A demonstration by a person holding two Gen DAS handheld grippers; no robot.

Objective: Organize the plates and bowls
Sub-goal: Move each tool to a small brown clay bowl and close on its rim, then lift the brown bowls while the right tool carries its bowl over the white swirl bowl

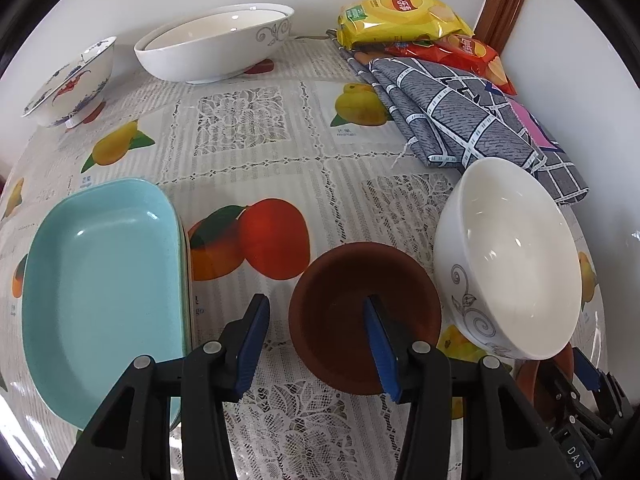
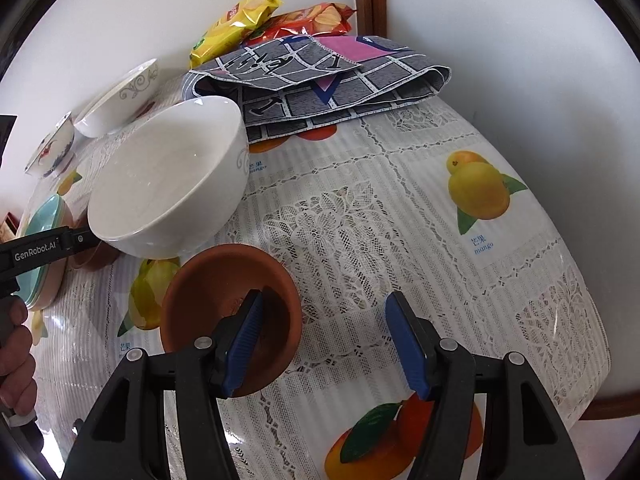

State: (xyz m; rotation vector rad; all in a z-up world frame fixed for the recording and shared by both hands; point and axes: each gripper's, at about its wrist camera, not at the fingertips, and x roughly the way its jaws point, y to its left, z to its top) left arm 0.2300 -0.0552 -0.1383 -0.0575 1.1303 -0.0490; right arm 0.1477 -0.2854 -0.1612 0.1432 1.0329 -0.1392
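In the left wrist view, my left gripper (image 1: 317,303) stands open astride the left wall of a small brown bowl (image 1: 340,280): one pad is inside it, the other over the tablecloth. In the right wrist view, my right gripper (image 2: 325,296) is open the same way over a second brown bowl (image 2: 216,280), with its left pad inside and its right pad outside. No pad presses on either rim. A white bowl (image 1: 508,264) (image 2: 168,184) stands between the two brown ones.
A turquoise rectangular dish (image 1: 104,280) tops a stack at the left. At the back are nested white oval bowls (image 1: 212,44) and a small patterned bowl (image 1: 72,84). A folded grey cloth (image 2: 320,80) and snack bags (image 1: 400,16) fill the far corner by the wall.
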